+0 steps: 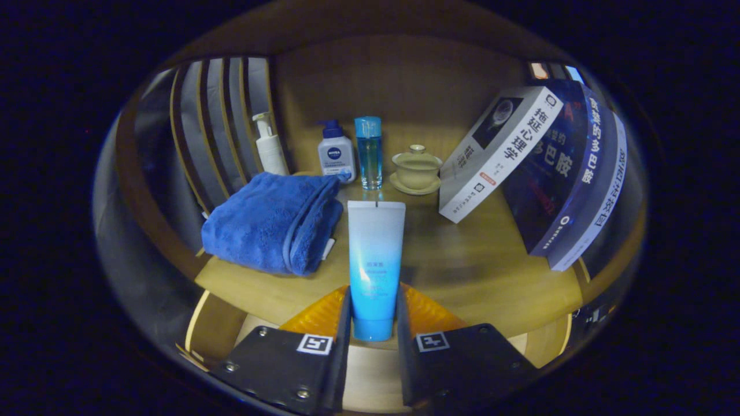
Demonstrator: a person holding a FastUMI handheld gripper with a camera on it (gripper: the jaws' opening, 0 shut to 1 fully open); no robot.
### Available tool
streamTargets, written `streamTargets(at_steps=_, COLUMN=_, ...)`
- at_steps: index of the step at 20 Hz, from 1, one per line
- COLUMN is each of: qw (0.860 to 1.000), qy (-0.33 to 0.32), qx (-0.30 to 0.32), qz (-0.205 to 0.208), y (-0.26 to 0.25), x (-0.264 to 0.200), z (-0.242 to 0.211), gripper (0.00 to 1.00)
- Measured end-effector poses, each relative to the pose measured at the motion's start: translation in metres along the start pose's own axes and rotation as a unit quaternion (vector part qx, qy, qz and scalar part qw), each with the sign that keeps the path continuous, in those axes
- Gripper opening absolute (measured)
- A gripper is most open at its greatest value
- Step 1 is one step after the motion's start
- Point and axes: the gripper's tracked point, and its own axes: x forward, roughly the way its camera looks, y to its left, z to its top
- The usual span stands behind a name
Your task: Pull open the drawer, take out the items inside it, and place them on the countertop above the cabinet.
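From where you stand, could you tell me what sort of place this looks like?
Probably a home-style bedroom or bathroom nook: a wooden countertop holding toiletry bottles, a folded blue towel, leaning books and a lidded teacup. The gripper has its jaws shut on a blue tube.

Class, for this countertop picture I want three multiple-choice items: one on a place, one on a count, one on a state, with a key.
1. Where is the folded blue towel?
A. beside the gripped tube, in front of the white pump bottle
B. under the books
C. inside the lidded cup

2. How many books lean at the far side of the wooden countertop?
A. one
B. two
C. four

3. What is the gripper doing?
A. open, holding nothing
B. shut on the blue-and-white squeeze tube
C. shut on the towel

Key: 1 A, it lies beside the tube, before the white pump bottle. 2 B, a white book and a dark blue book. 3 B, both fingers press the tube's sides.
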Motion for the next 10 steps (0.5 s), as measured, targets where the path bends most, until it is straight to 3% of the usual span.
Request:
streamTargets(at_steps=4, qw=1.000, qy=-0.010, qx=0.020, qz=-0.008, y=-0.001, x=0.011, z=0.008, gripper=0.39)
streamTargets(at_steps=5, qw=0.999, qy=-0.029, qx=0.025, qz=-0.009, y=-0.002, x=0.012, z=0.016, gripper=0.43)
streamTargets(at_steps=8, qw=0.996, qy=-0.077, qx=0.037, qz=-0.001, y=-0.002, x=-0.006, z=0.035, gripper=0.51)
streamTargets(at_steps=10, qw=0.993, qy=-0.109, qx=0.035, qz=0.002, y=-0.004, x=-0.027, z=0.042, gripper=0.51)
